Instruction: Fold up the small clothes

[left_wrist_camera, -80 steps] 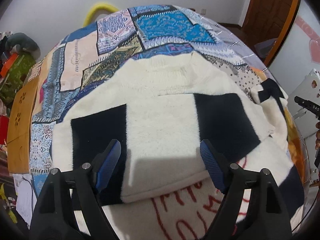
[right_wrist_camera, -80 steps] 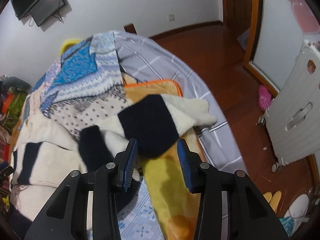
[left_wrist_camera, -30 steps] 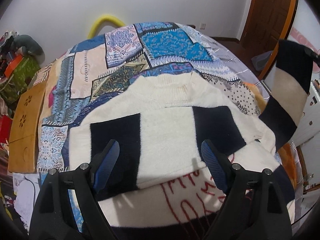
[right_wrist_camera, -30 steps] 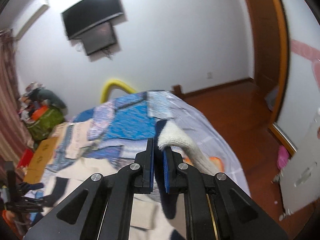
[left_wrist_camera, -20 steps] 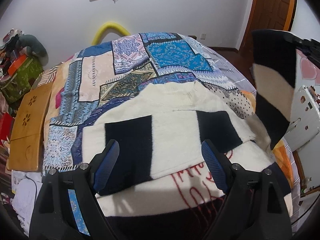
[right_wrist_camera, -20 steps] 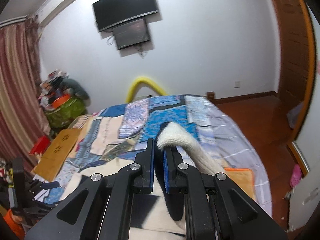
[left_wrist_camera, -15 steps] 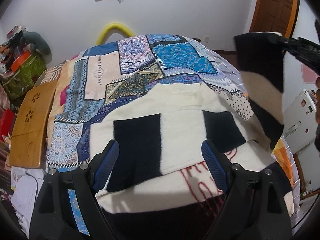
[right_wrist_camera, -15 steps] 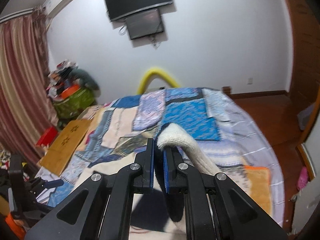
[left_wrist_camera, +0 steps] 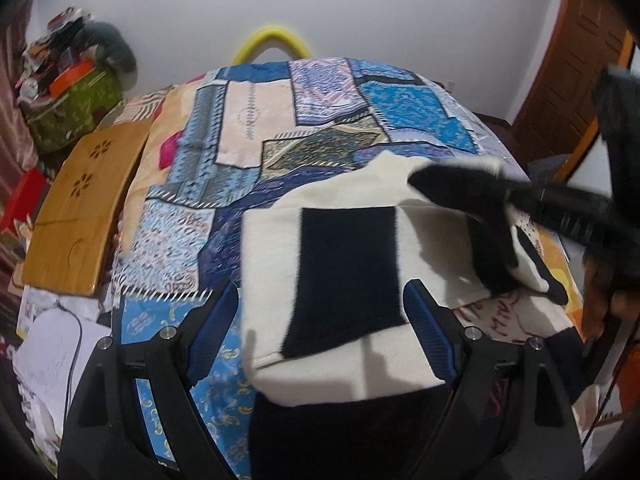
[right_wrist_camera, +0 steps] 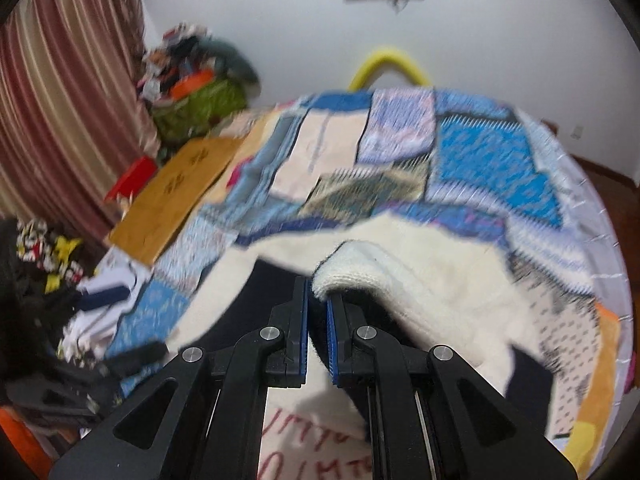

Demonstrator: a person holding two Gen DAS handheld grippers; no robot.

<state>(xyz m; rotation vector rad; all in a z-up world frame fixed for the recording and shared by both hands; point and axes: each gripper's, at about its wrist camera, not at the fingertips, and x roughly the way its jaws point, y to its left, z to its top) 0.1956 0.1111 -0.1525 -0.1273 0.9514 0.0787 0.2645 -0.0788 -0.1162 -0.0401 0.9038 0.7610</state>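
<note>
A cream sweater (left_wrist_camera: pixel 432 236) with black blocks lies flat on the patchwork bedspread (left_wrist_camera: pixel 248 160), one black panel (left_wrist_camera: pixel 344 272) facing up. My left gripper (left_wrist_camera: pixel 320 320) hovers open above its near hem, nothing between the blue pads. My right gripper (right_wrist_camera: pixel 317 304) is shut on the sweater's sleeve cuff (right_wrist_camera: pixel 348 268), a cream knit fold bulging over its tips. In the left wrist view that sleeve (left_wrist_camera: pixel 460 188) stretches in from the right across the sweater's upper right part, carried by the right gripper's black arm (left_wrist_camera: pixel 572 212).
A wooden lap tray (left_wrist_camera: pixel 80 208) lies at the bed's left edge, with papers (left_wrist_camera: pixel 48 356) below it. Piled bags and clothes (left_wrist_camera: pixel 72 92) sit at the back left. A yellow arch (left_wrist_camera: pixel 272 40) stands behind the bed; a wooden door (left_wrist_camera: pixel 576 72) is at right.
The right gripper lifted the sleeve from the bed's right side and carried it left and down over the sweater body. The left gripper drifted left, staying open.
</note>
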